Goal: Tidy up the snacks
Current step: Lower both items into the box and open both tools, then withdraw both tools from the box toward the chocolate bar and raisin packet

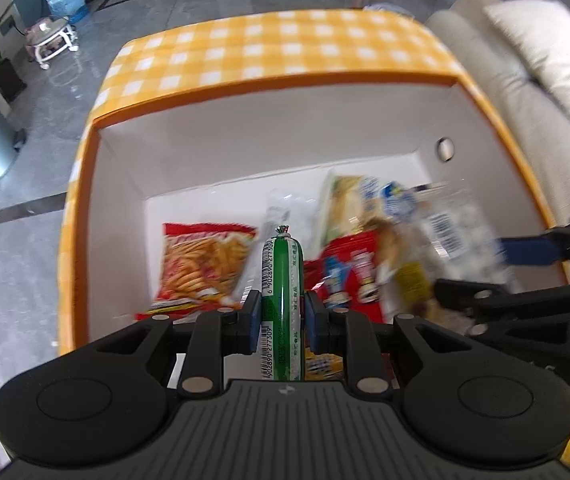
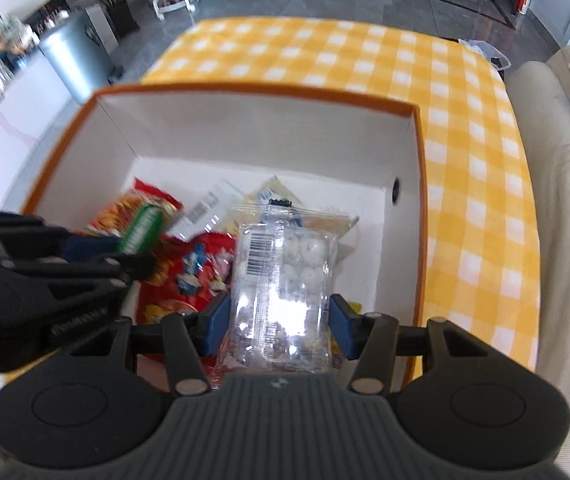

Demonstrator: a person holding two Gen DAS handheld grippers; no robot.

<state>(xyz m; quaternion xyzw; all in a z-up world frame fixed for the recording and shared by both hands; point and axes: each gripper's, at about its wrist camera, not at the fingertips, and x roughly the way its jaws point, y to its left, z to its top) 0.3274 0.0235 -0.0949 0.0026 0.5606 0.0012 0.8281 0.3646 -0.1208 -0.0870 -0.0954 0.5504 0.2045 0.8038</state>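
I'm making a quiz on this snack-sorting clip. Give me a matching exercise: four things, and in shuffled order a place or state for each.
Things:
1. green sausage stick
2. clear packet of white candies
3. red bag of stick snacks
4. orange-rimmed box

Places or states:
A. lying on the box floor, left side
B. sitting on the yellow checked tablecloth
C. gripped in the left tongs
D. gripped in the right tongs

Pairs: 1-C, 2-D, 3-A, 4-B
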